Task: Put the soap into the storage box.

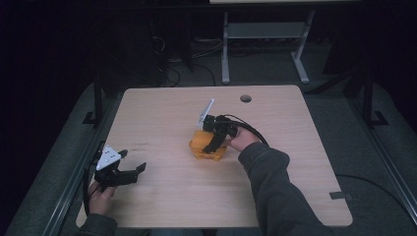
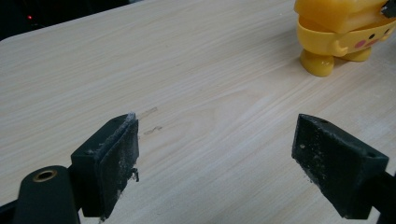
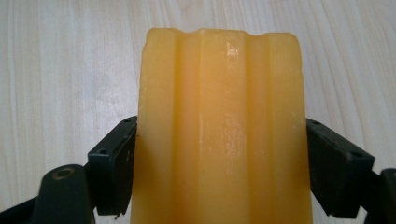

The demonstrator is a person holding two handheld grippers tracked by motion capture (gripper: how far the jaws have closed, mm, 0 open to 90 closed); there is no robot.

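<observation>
A yellow toy figure (image 1: 202, 148) with stubby feet and a pink-cheeked face (image 2: 327, 44) stands near the table's middle. Its ridged yellow top piece (image 3: 219, 93) sits slightly tilted (image 2: 336, 11) over the body. My right gripper (image 1: 212, 145) comes down on it from above, and in the right gripper view both jaws of that gripper (image 3: 219, 163) press against the piece's sides. My left gripper (image 1: 134, 161) hovers low over the table's front left, its jaws wide apart (image 2: 215, 158) with only bare wood between them.
The wooden table (image 1: 162, 113) has a round cable hole (image 1: 246, 98) near its far edge. A grey desk frame (image 1: 265, 30) and cables stand on the dark floor behind. A cable (image 1: 248, 124) loops from the right gripper.
</observation>
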